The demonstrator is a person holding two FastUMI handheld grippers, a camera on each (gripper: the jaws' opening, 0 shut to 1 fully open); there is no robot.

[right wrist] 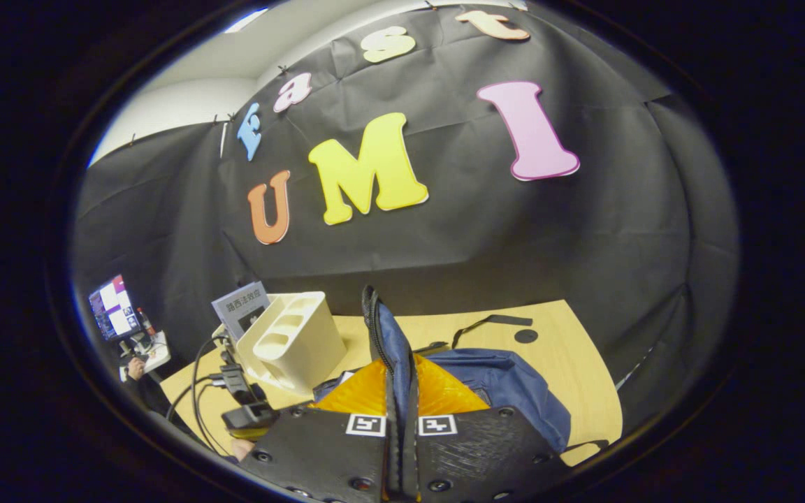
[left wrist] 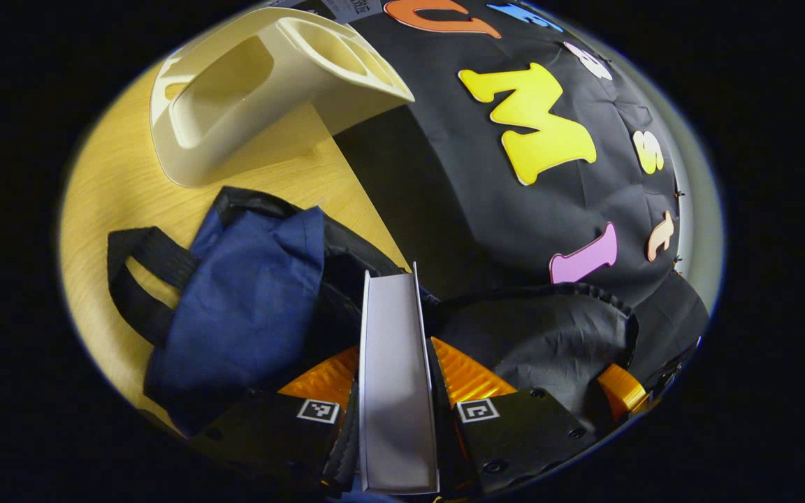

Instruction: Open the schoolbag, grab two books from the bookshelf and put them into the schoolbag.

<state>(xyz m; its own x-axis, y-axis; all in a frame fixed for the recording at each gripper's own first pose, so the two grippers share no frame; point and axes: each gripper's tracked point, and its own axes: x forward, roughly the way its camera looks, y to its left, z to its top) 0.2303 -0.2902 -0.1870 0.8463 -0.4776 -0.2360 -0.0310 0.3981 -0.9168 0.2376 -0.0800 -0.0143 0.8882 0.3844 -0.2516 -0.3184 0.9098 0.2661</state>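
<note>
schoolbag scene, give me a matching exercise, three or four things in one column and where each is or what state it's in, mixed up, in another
Things:
1. book
2. schoolbag
3. bookshelf
4. left gripper

States or places:
A. blue, lying on the wooden table
B. cream, standing behind the bag
C. shut on the book
D. held upright between two fingers

Pairs: 1-D, 2-A, 3-B, 4-C

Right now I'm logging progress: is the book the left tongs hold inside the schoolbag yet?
Partly in. The book, clamped in the left tongs, stands edge-on with its far end at the schoolbag's open mouth.
</note>
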